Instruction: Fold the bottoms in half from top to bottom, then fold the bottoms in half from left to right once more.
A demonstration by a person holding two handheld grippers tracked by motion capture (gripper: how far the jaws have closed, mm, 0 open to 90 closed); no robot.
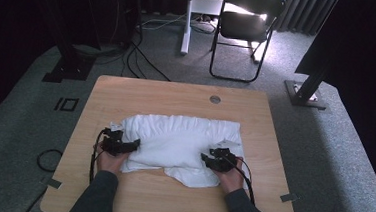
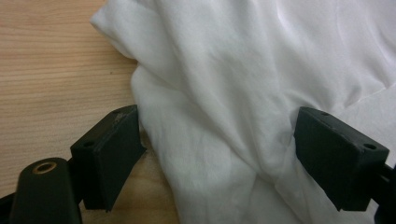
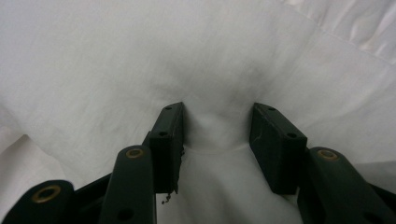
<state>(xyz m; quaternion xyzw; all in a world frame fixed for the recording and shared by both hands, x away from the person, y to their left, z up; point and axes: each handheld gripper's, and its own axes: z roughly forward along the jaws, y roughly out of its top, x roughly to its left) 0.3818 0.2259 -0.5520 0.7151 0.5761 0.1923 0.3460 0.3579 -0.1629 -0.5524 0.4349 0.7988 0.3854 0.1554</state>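
A white cloth [image 1: 178,138], crumpled and loosely folded, lies across the middle of the wooden table [image 1: 127,91]. My left gripper [image 1: 132,145] rests at the cloth's left edge. In the left gripper view this gripper [image 2: 219,151] stands wide open, with a twisted fold of the cloth [image 2: 224,93] lying between its jaws and bare wood to the left. My right gripper [image 1: 207,160] sits on the cloth's near right part. In the right gripper view it [image 3: 217,135] has its jaws drawn in on a raised ridge of cloth [image 3: 215,126], which puckers around them.
A round grommet [image 1: 215,99] is set in the table near its far edge. Beyond the table stand a black folding chair [image 1: 246,30], a white post [image 1: 187,20] and floor cables [image 1: 139,57]. Bare wood surrounds the cloth on all sides.
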